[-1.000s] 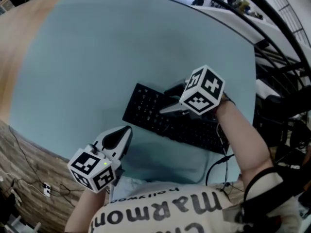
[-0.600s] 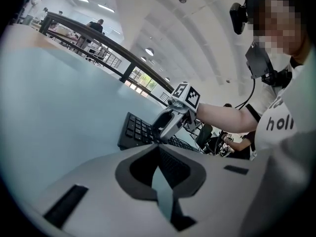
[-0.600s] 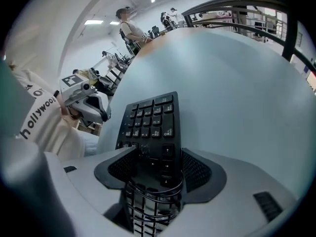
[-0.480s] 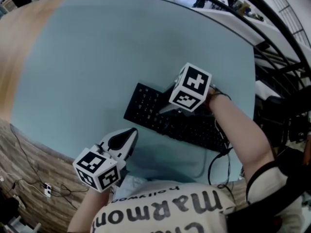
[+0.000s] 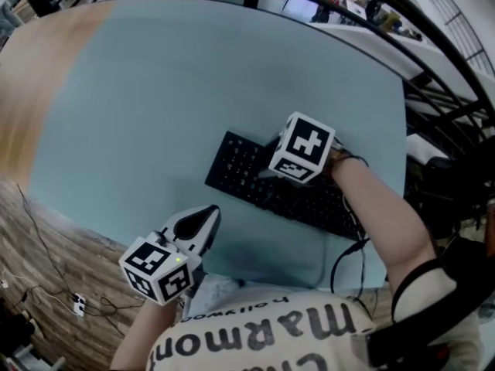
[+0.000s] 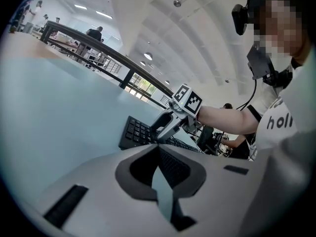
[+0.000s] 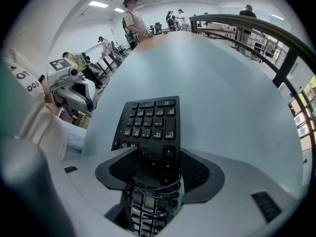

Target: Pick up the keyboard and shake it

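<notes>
The keyboard (image 5: 240,168) lies on the pale blue table (image 5: 155,91), right of centre and close to the person. In the head view its long axis runs from about 10 o'clock down to 4 o'clock. Its cable (image 5: 340,261) trails off the 4 o'clock end toward the person.

The right gripper (image 5: 271,175) points steeply down onto the middle of the keyboard's length, with the forearm coming in from 4 o'clock. In the right gripper view the keyboard (image 7: 150,120) runs straight up between the jaws toward 12 o'clock, number pad farthest away. One pad sits against each long edge, so the right gripper (image 7: 154,154) is clamped across the keyboard's short width. I cannot tell whether the keyboard has cleared the table yet.

The left gripper (image 5: 205,215) hangs near the table's front edge with its jaws pressed together on nothing, as the left gripper view (image 6: 160,177) shows. From it, the keyboard (image 6: 132,132) and the right gripper (image 6: 160,130) lie at about 1 o'clock, near but apart.

The right gripper is the one on the keyboard. Because the grip is near the middle, the two ends should roughly balance when it is raised. The free 10 o'clock end will likely swing widest when the keyboard is shaken across its length.
</notes>
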Tool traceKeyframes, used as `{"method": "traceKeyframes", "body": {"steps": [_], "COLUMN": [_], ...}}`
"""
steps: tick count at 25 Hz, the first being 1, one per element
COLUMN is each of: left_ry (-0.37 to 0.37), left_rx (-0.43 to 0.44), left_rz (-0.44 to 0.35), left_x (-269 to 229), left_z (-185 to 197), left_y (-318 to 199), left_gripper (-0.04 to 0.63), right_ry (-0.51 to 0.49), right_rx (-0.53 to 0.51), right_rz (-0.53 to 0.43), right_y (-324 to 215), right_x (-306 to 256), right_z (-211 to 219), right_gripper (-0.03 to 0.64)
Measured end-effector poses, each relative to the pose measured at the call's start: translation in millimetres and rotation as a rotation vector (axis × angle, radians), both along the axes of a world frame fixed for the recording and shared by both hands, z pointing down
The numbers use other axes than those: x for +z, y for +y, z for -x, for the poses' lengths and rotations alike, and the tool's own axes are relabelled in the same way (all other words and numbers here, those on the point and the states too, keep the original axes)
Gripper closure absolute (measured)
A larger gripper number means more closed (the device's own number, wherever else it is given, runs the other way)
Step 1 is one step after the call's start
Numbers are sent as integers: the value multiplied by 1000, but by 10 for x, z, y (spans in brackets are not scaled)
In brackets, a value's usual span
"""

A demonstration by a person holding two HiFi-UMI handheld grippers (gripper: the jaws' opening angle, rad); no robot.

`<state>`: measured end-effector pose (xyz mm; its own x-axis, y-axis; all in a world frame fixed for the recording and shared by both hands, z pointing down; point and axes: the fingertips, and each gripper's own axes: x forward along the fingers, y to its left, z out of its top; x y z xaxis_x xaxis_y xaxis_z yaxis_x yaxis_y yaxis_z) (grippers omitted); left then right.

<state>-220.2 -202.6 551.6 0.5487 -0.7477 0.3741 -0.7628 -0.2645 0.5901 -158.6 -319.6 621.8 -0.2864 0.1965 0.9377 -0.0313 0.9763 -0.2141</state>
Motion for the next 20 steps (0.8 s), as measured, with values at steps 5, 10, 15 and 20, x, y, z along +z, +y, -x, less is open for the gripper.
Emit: {"method": "traceKeyframes", "body": {"steps": [5,10,15,20], "left_ry": [-19,-43,-119,-169], "left_rx": [2,-21,-43,100], "left_rz": [-11,-37,-63,-40], "left_x": [-57,-74,1,144], "left_z": [-20,39,290,319], "left_y": [90,141,-31,-268], "left_gripper": [594,594,558,342], "right_ry": [-12,-40,-44,-22], "right_rx": [7,-34,-104,-206], "right_rz": [-90,-185,-305,-427], "right_y": [-17,115,248,430], "right_x": [-120,-245,-376,-464], "right_z": [-9,30,114,153], "right_gripper": [363,374,376,377]}}
